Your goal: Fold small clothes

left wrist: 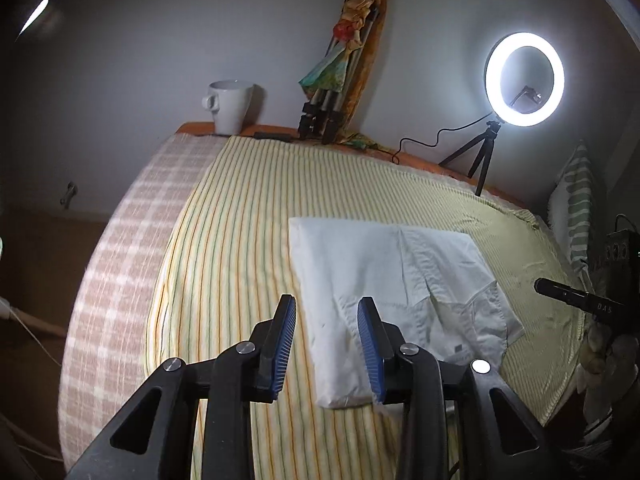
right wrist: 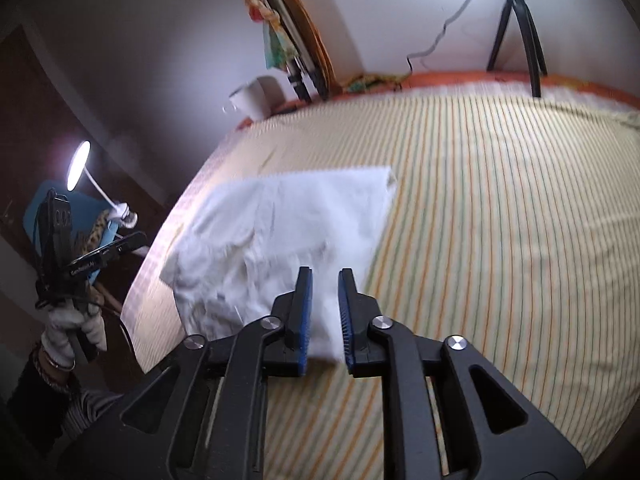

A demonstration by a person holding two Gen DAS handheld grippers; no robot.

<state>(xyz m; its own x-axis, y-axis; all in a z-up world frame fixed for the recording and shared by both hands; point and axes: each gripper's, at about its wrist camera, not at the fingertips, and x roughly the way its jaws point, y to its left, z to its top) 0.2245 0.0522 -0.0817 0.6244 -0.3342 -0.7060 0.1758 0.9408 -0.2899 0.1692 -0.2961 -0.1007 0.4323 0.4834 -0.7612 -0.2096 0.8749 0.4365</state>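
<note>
Two grippers — left gripper (left wrist: 326, 322) and right gripper (right wrist: 325, 286) — parted, folded white garment (left wrist: 384, 280), gloved hand (right wrist: 66, 336) in right view only

Open left tongs (left wrist: 326, 320) above folded white shirt (left wrist: 396, 300).

my feed is dim overall, a dark room lit in patches. in the left wrist view the ring light (left wrist: 524, 79) blazes white and blows out, throwing a bright pool on the wall behind it, and a small lamp (left wrist: 34, 16) glares at the top left edge. the right wrist view is smeared by motion blur, worst on the striped bed sheet (right wrist: 500, 208); a desk lamp (right wrist: 78, 165) flares at the left. both fisheye frames bend straight lines and darken to black at the corners.
</note>
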